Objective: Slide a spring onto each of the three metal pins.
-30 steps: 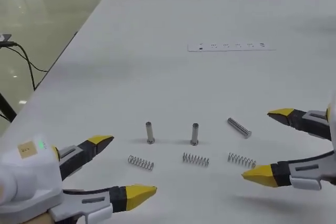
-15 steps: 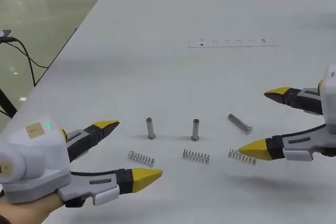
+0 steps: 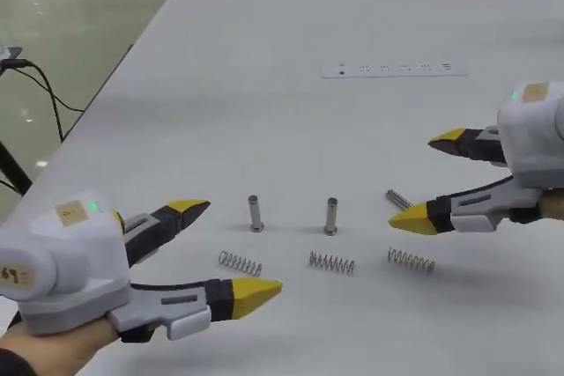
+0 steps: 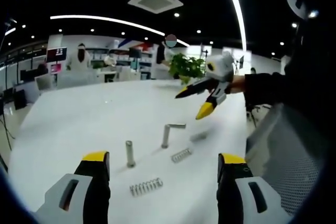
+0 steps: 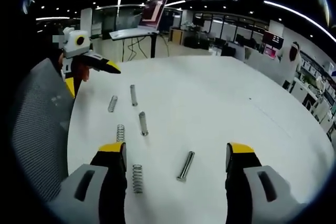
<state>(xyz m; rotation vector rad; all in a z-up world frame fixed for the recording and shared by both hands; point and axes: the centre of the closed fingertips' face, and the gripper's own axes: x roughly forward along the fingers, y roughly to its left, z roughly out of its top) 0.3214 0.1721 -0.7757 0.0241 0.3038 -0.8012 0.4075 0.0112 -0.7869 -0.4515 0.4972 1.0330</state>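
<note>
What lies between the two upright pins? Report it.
Nothing: in the head view, the table between the left upright pin and the right upright pin is bare.

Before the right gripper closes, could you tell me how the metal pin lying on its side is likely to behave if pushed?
The lying pin is a smooth round cylinder flat on the table, so it will probably roll if pushed sideways. It looks like solid metal, so likely stiff and heavy for its size.
</note>
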